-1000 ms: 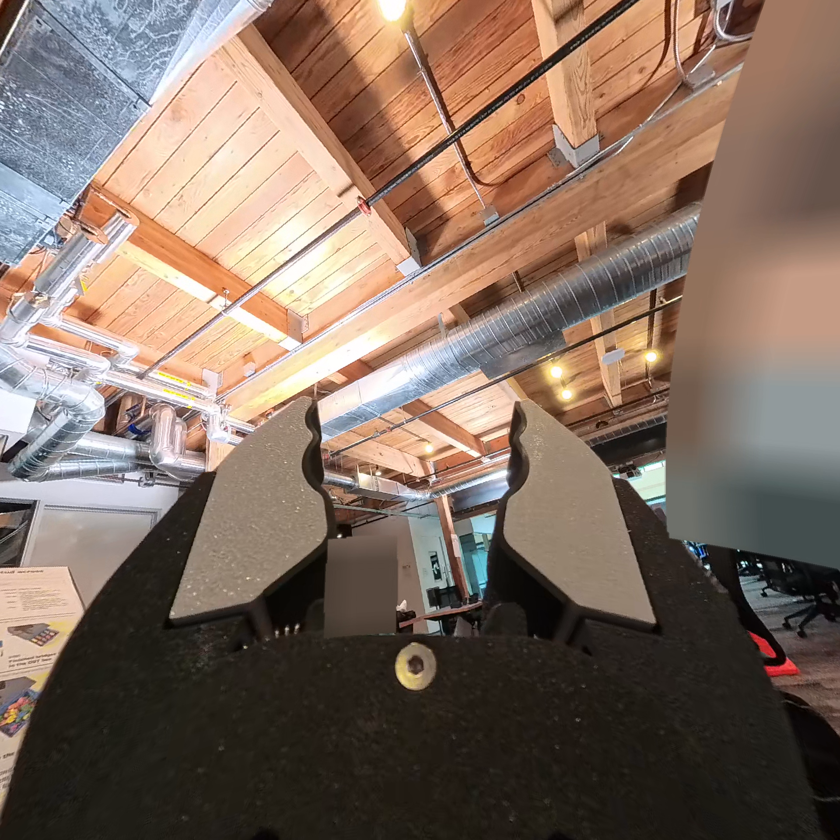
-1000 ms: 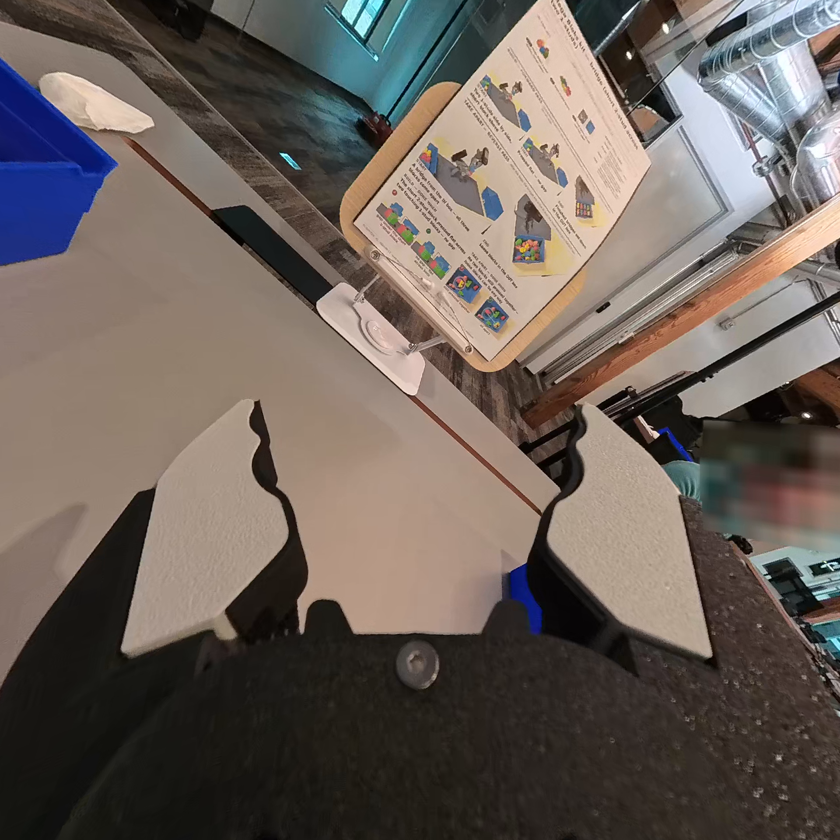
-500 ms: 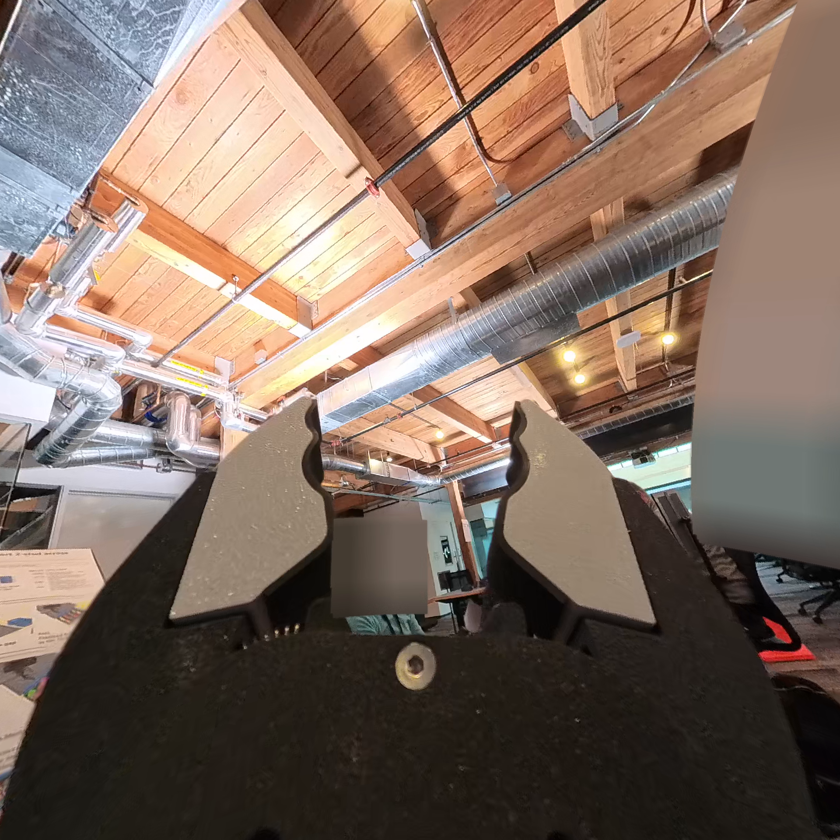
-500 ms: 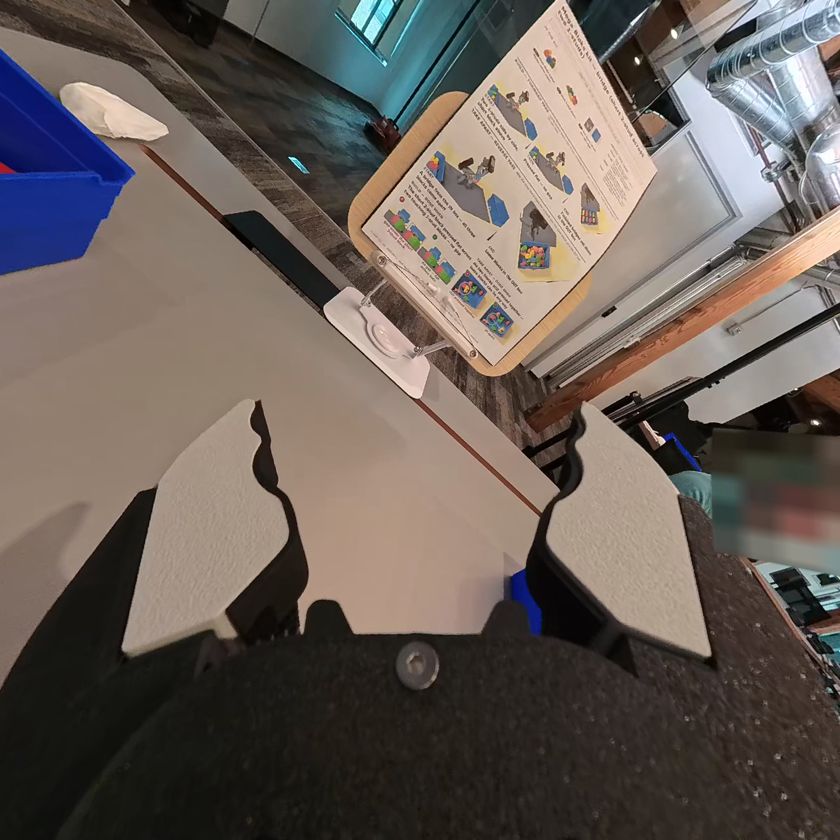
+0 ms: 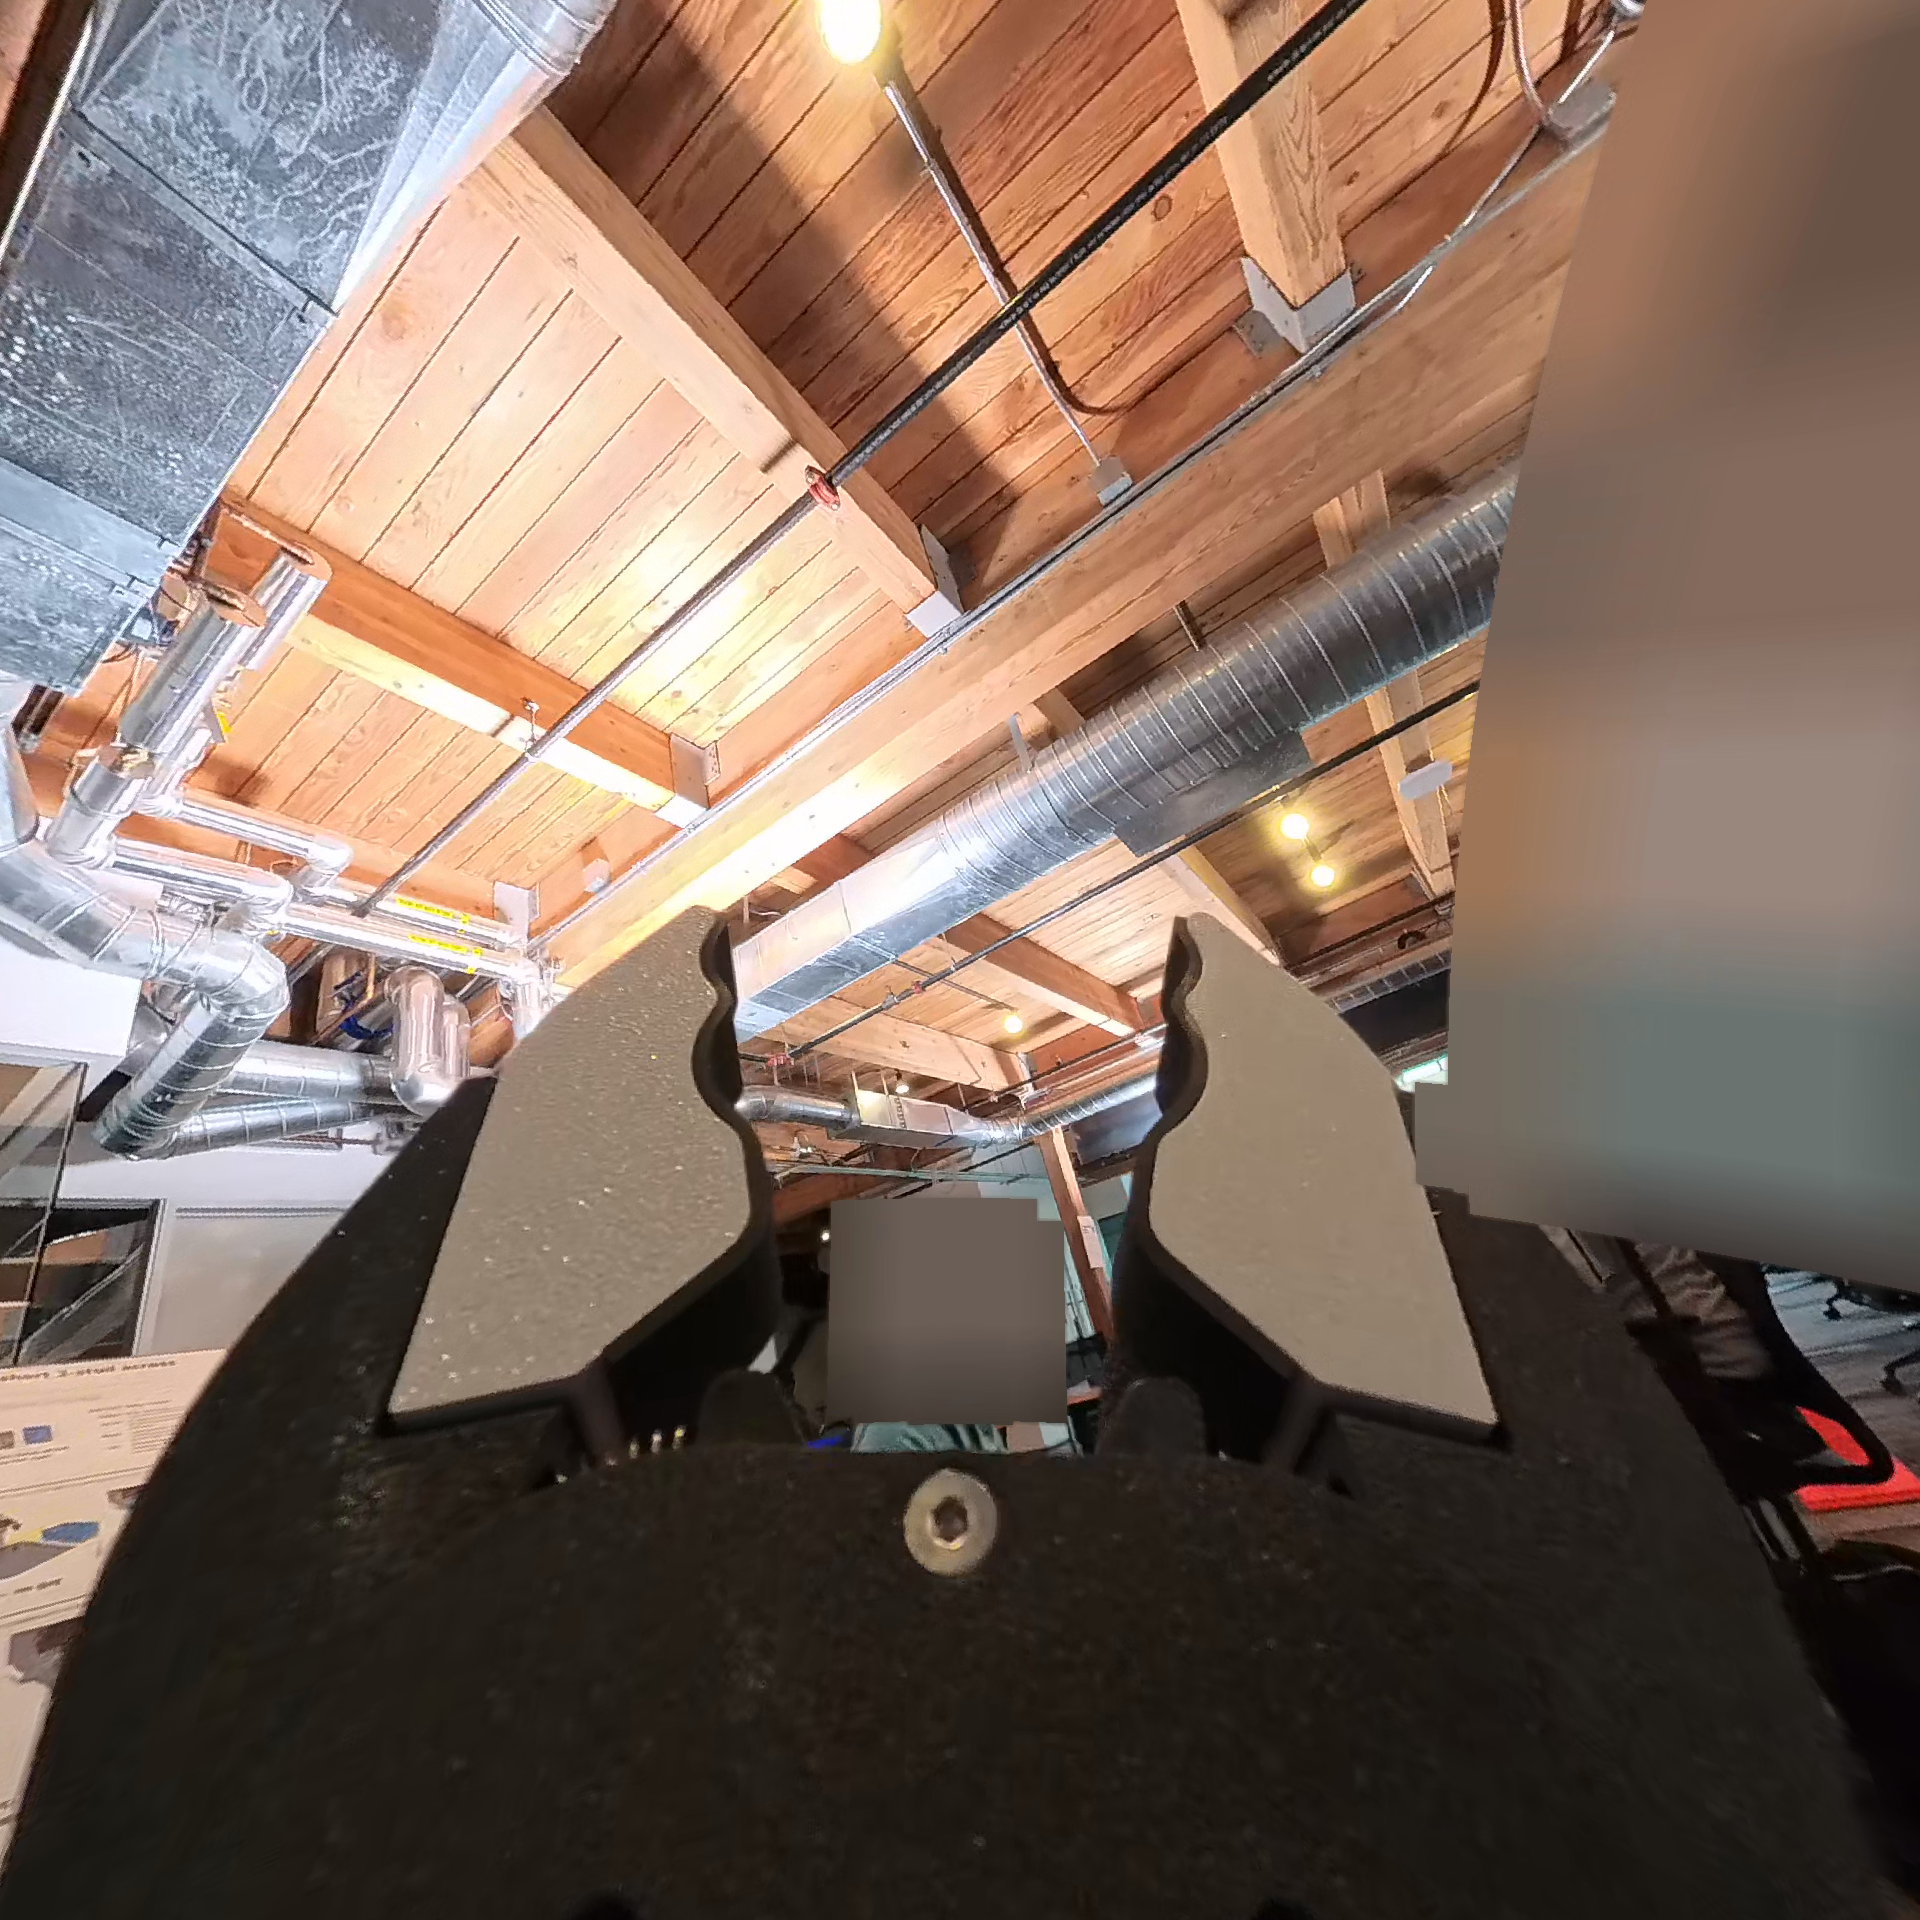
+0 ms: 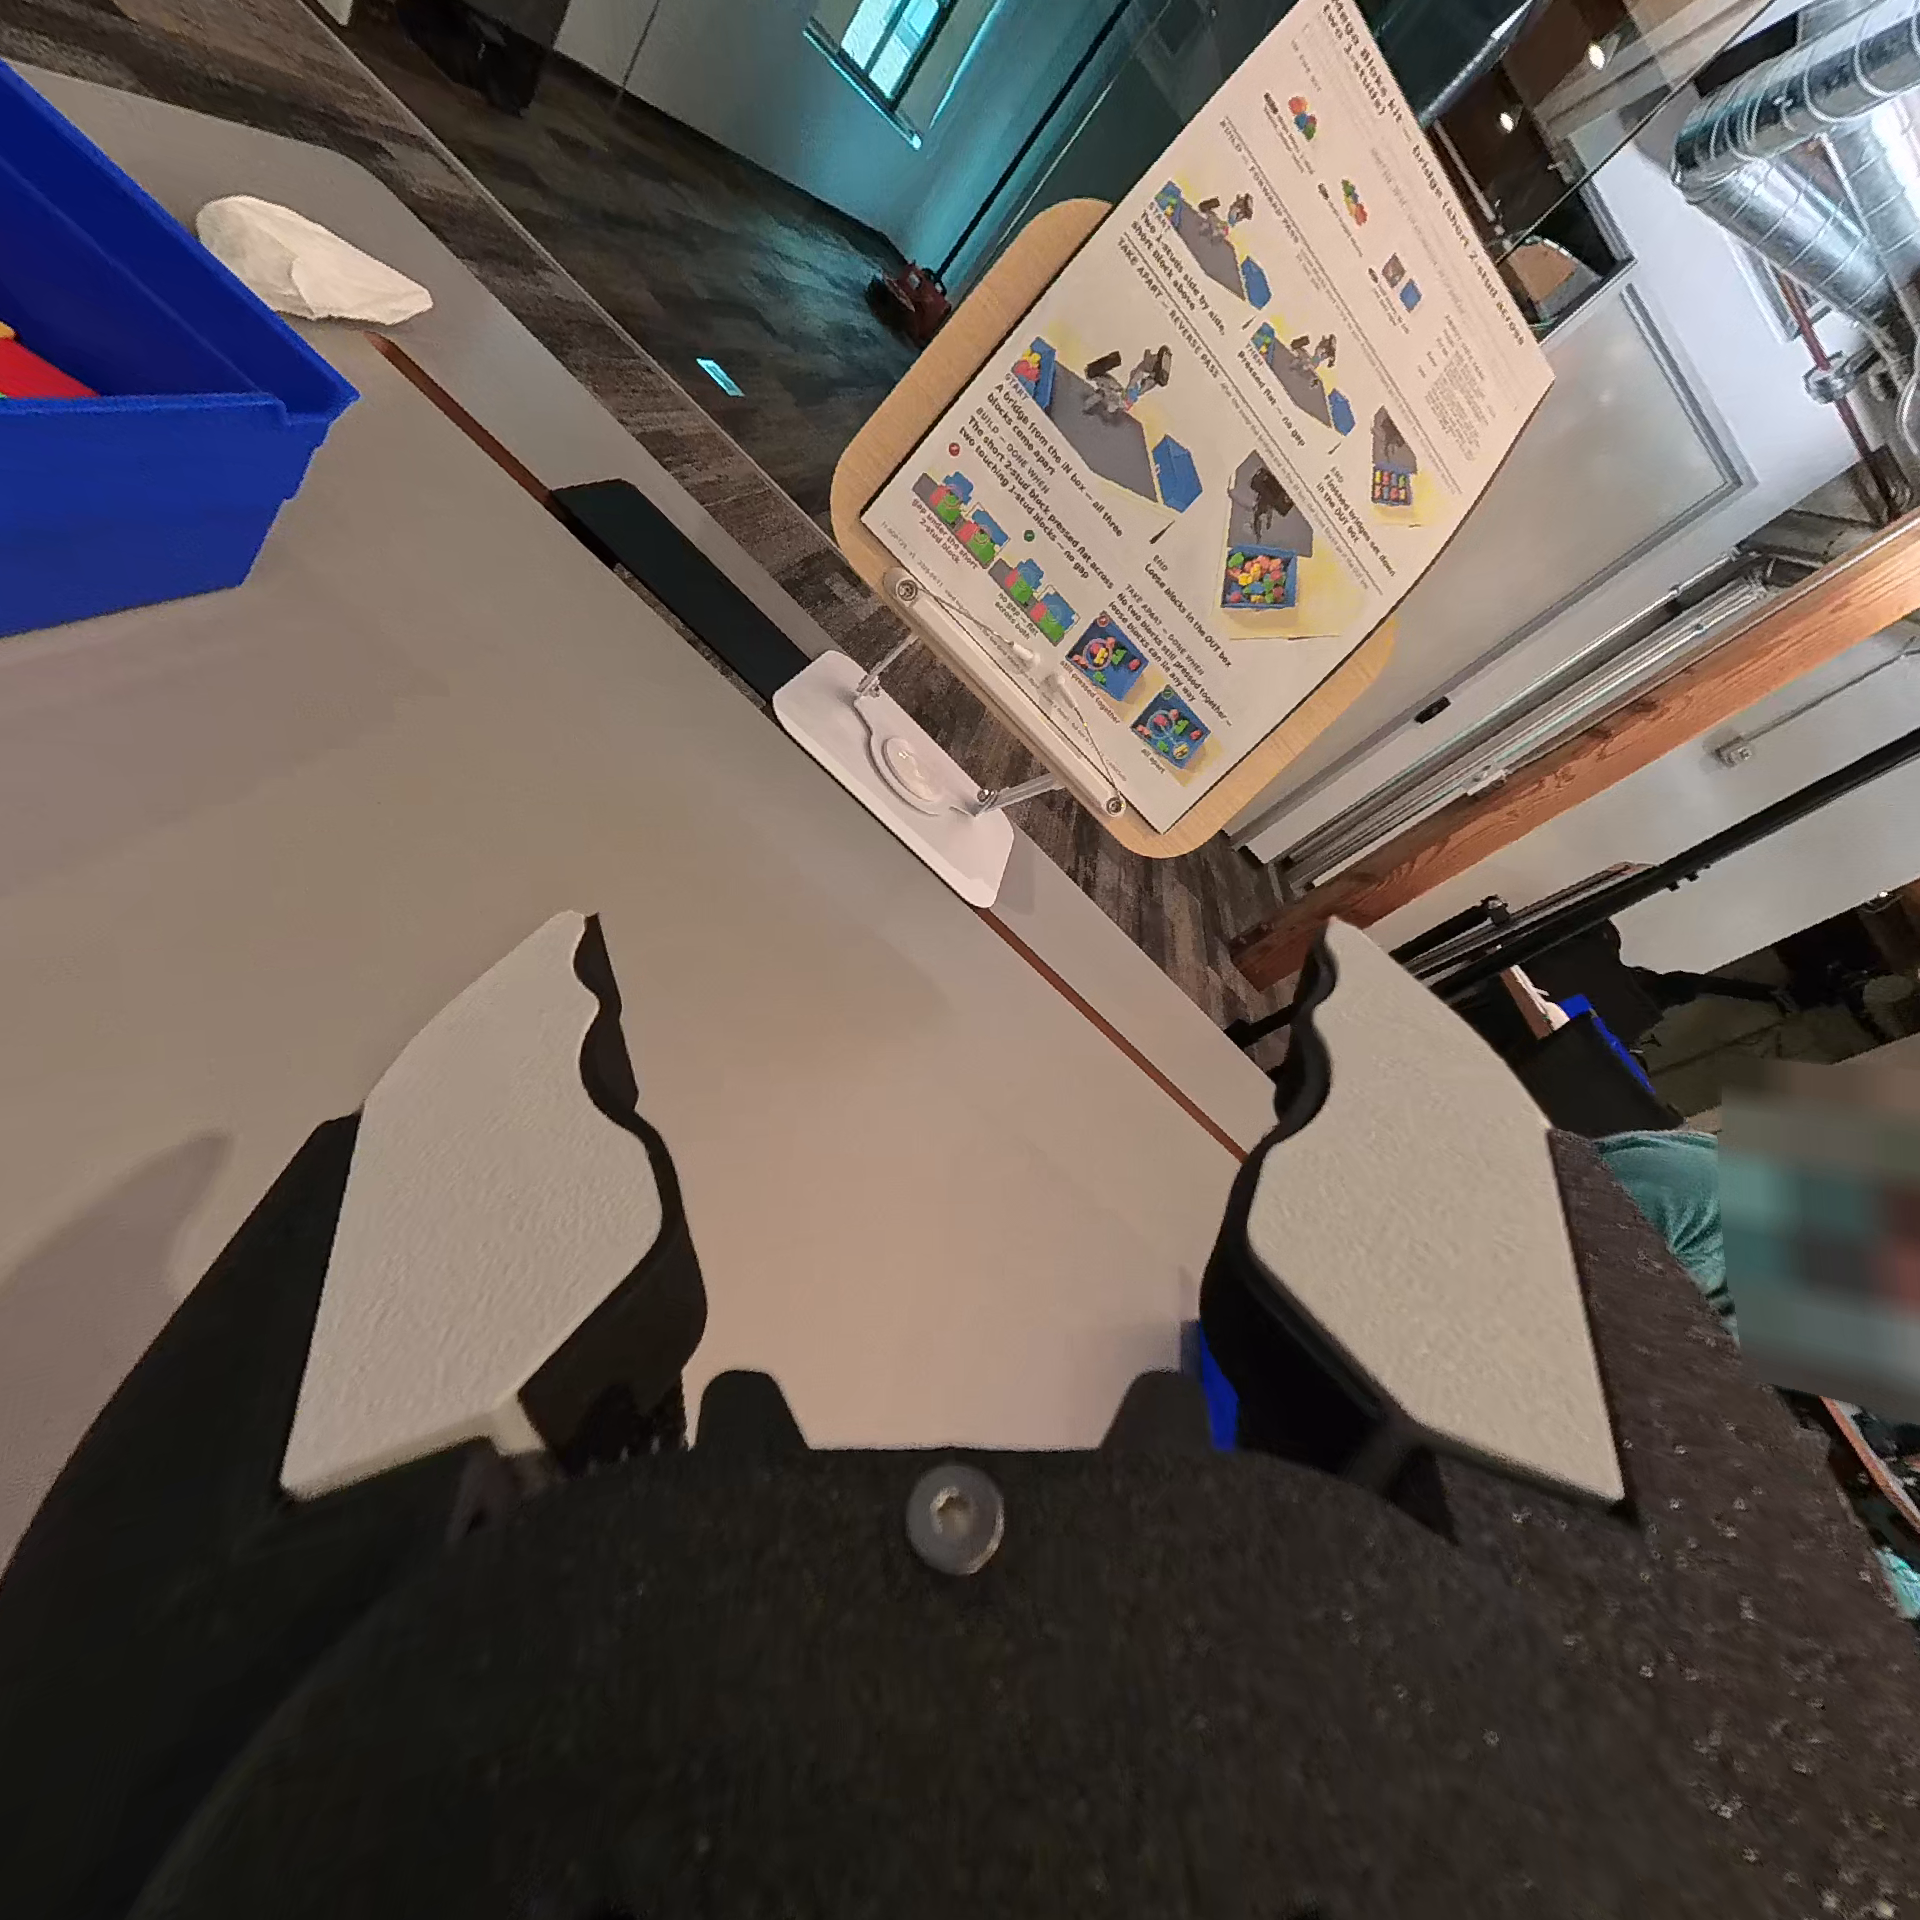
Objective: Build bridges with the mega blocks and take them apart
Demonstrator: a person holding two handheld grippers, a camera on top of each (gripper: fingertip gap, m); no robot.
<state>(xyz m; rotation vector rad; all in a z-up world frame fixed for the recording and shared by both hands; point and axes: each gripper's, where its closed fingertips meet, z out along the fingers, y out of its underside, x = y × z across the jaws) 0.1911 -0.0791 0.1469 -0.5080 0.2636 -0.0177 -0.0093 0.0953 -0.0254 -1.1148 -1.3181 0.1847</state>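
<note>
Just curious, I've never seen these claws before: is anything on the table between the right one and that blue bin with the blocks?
Nothing visible: bare grey table lies between the open right gripper and the blue bin.

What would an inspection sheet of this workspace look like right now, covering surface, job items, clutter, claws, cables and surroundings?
Surface: grey table, mostly bare, with a brown edge.
Job's things: blue bin at the table's far left, a red block showing inside; no blocks out on the table.
Clutter: crumpled white cloth past the bin; instruction board on a white stand at the table's edge.
Claws: left claw open, empty, pointing at the ceiling; right claw open, empty, over the table.
Cables: black cable running along the ceiling; none seen on the table.
Surroundings: wooden ceiling beams, metal ducts, dark patterned floor.
</note>
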